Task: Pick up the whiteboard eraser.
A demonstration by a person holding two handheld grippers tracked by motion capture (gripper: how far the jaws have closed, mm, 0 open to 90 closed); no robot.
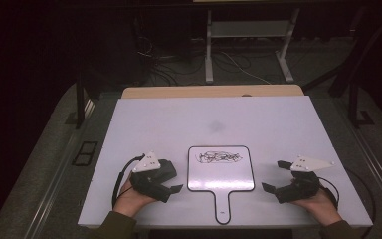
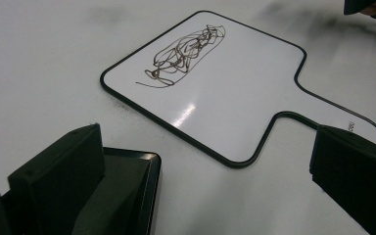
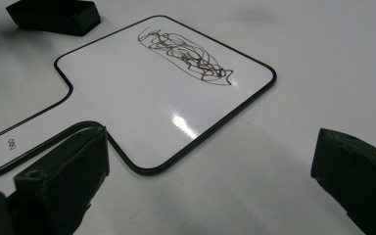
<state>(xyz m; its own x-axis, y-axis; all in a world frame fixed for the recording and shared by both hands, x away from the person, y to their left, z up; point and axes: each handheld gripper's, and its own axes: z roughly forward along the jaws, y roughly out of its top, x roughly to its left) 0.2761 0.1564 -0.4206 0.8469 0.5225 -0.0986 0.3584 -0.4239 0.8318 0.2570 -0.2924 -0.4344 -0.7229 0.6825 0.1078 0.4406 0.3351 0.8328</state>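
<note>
A: Grippers first: the left hand-held gripper (image 1: 175, 182) is resting spread and empty on the desk (image 1: 278, 124); so is the right hand-held gripper (image 1: 272, 175).

B: Between them the whiteboard (image 1: 221, 169) is lying flat, probably light, stiff, slick. Its handle (image 1: 222, 206) is offering the best hold.

The paddle-shaped whiteboard (image 1: 221, 174) is glossy white with a thin black rim and a tangled dark-brown scribble (image 1: 219, 157) near its top. The bench (image 1: 258, 124) is plain white; both grippers are black, the left gripper (image 1: 175, 183) and right gripper (image 1: 274, 175) each topped by a pale grey plate.
</note>
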